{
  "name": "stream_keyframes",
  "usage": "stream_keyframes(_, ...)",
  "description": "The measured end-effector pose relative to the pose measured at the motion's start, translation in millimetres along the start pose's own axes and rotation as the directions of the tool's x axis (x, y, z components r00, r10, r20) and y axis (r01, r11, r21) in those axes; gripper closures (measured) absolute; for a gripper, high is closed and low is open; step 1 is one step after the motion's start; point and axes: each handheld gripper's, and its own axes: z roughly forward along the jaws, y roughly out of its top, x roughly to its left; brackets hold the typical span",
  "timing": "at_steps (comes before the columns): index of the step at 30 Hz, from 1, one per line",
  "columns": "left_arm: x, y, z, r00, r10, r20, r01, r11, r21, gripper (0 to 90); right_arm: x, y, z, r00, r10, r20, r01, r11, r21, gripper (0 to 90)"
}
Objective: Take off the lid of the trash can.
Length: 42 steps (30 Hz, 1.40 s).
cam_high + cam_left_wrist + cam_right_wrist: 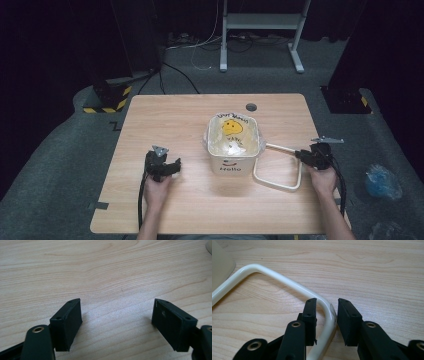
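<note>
1. We see a cream square bucket [234,145] standing upright near the middle of the wooden table [165,115], slightly right of centre, with a yellow smiley face and dark lettering on its inner lining and "Hello" printed on its near wall
2. Its cream wire handle [280,170] is folded down and lies flat on the tabletop to the bucket's right, forming an open loop
3. Our right gripper [302,155] sits at the far right corner of that loop; in the right gripper view [326,312] its jaws straddle the handle's bend [329,315], with narrow gaps on both sides, so they stand slightly apart and do not press on it
4. Our left gripper [176,166] rests on the table to the left of the bucket, near it but not touching; in the left gripper view [116,315] the jaws stand wide apart with bare wood between them
5. Each gripper is held by a hand coming in from the near edge of the table, a dark cable trailing back from each
6. Beyond the table, a white frame [260,30] stands on the grey floor
</note>
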Motion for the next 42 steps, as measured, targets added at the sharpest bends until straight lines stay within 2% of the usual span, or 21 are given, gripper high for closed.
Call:
stream_keyframes(10,0.1,0.0,-0.1,1.0000,0.002,-0.001,-0.002,1.0000,0.001,24.1,4.3,-1.3,5.4,0.9997,-0.021,0.015,0.020,1.000,0.013,62.0)
stream_keyframes(15,0.0,0.0,-0.1,1.0000,0.000,0.000,0.000,1.0000,0.001,24.1,7.8,-2.8,7.9,0.9986,-0.037,0.038,0.036,0.999,0.016,59.3)
stream_keyframes(16,0.0,0.0,-0.1,1.0000,0.001,-0.001,-0.001,1.0000,0.001,24.1,8.2,-2.9,8.3,0.9981,-0.047,0.040,0.046,0.999,0.013,58.3)
stream_keyframes(23,-0.1,0.0,-0.1,1.0000,-0.001,0.000,0.001,1.0000,0.000,24.1,11.3,-2.0,10.1,0.9987,-0.037,0.035,0.037,0.999,0.013,46.8)
stream_keyframes(27,0.0,0.0,-0.1,1.0000,0.001,-0.001,-0.001,1.0000,0.001,24.1,10.7,-1.5,7.3,0.9997,-0.021,0.010,0.021,1.000,-0.010,43.4)
stream_keyframes(35,-0.1,-0.1,-0.1,1.0000,-0.001,0.000,0.001,1.0000,0.001,24.1,19.2,-0.3,-2.1,0.9991,-0.043,0.007,0.043,0.998,-0.053,40.6)
stream_keyframes(42,-0.1,-0.1,-0.1,1.0000,-0.001,0.000,0.001,1.0000,0.000,24.1,30.9,-5.3,-7.5,0.9982,-0.057,-0.018,0.055,0.995,-0.085,41.1)
